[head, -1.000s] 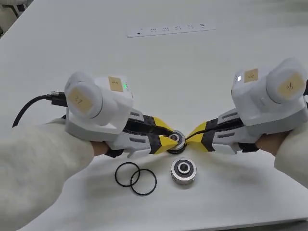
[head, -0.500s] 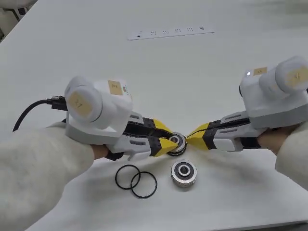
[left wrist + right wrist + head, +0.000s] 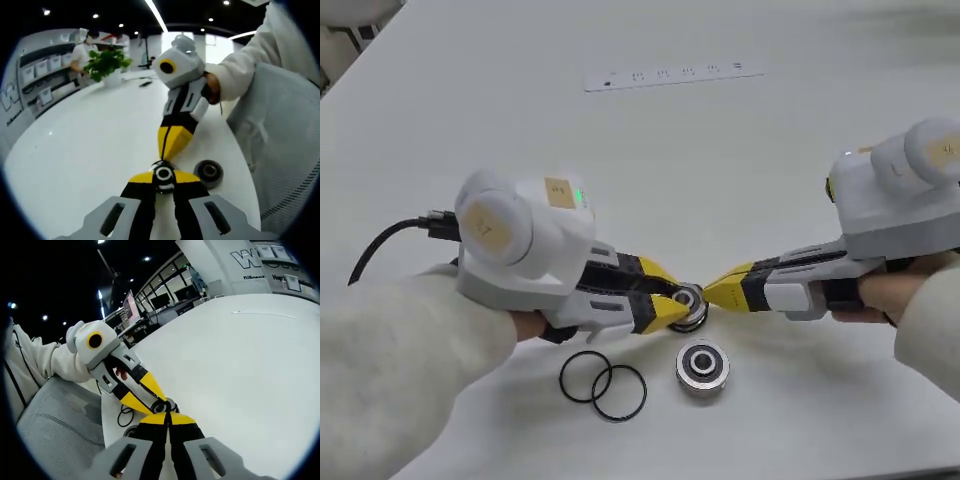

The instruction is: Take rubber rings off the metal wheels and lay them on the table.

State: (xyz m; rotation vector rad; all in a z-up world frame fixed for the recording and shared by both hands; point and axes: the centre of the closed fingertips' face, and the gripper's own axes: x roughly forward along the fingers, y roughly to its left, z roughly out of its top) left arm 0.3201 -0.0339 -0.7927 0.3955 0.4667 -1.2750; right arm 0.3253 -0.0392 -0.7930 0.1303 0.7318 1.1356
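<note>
My left gripper [image 3: 672, 306] is shut on a small metal wheel [image 3: 688, 299] and holds it just above the table; its yellow tips clamp the wheel [image 3: 163, 174] from both sides. My right gripper [image 3: 710, 293] comes in from the right, shut, with its tips against the wheel's rim [image 3: 162, 406]. I cannot tell whether a rubber ring is pinched between them. A second metal wheel [image 3: 702, 366] lies flat on the table in front. Two black rubber rings [image 3: 602, 383] lie overlapping to its left.
The white table [image 3: 650, 170] stretches far ahead. A white power strip [image 3: 663, 74] lies at the back. A black cable [image 3: 382, 243] trails from the left gripper's housing. The table's front edge runs just below the rings.
The right gripper's body has drawn back to the right and tilted flatter, its tips still at the wheel. The left gripper keeps hold of the wheel.
</note>
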